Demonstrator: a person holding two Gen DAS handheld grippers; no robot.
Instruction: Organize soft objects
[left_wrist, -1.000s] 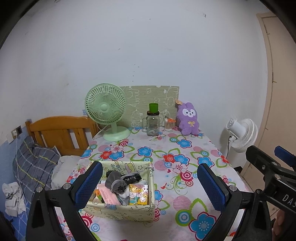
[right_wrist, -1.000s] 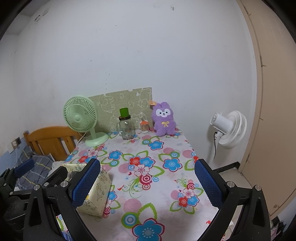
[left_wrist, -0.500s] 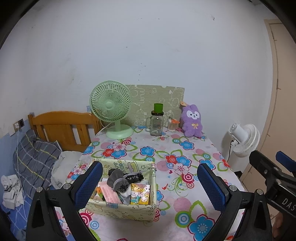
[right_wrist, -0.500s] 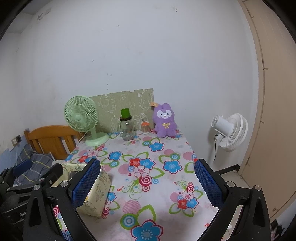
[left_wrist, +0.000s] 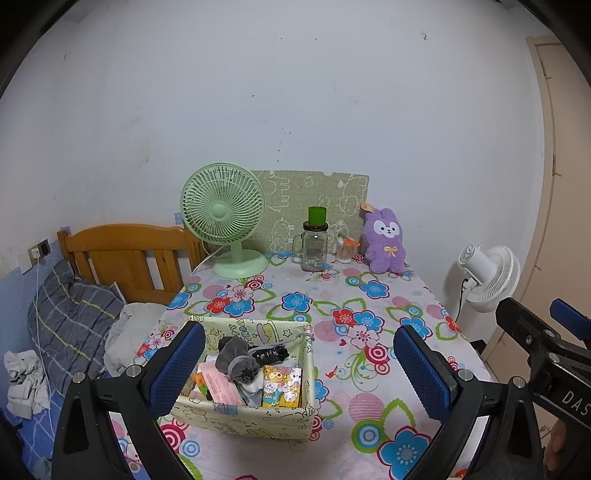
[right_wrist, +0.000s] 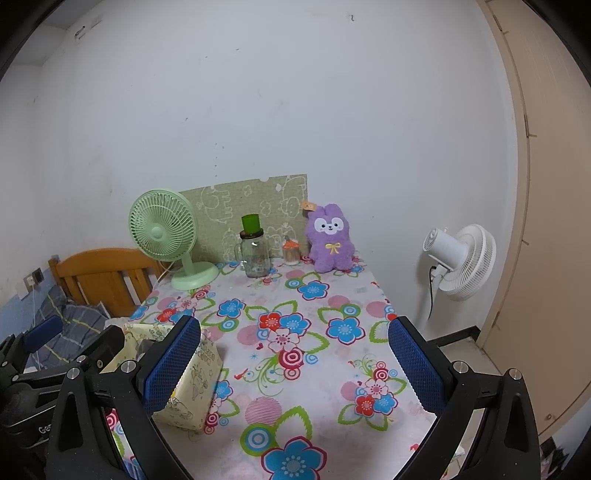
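Observation:
A purple plush rabbit (left_wrist: 384, 240) (right_wrist: 331, 238) sits upright at the back of the flowered table, against the wall. A pale yellow fabric basket (left_wrist: 243, 417) (right_wrist: 192, 384) stands near the front left, holding a grey pouch (left_wrist: 238, 360), socks and small packets. My left gripper (left_wrist: 299, 369) is open, its left finger over the basket's left side. My right gripper (right_wrist: 293, 369) is open above the bare tablecloth, right of the basket. Both hold nothing.
A green desk fan (left_wrist: 225, 218), a glass jar with a green cup on top (left_wrist: 314, 245) and a small swab jar (left_wrist: 345, 251) line the back. A white fan (right_wrist: 461, 258) stands off the right edge; a wooden bed (left_wrist: 125, 254) lies left.
Both grippers have drawn back and risen a little, so the table looks farther away. Nothing on the table moved and both stay open.

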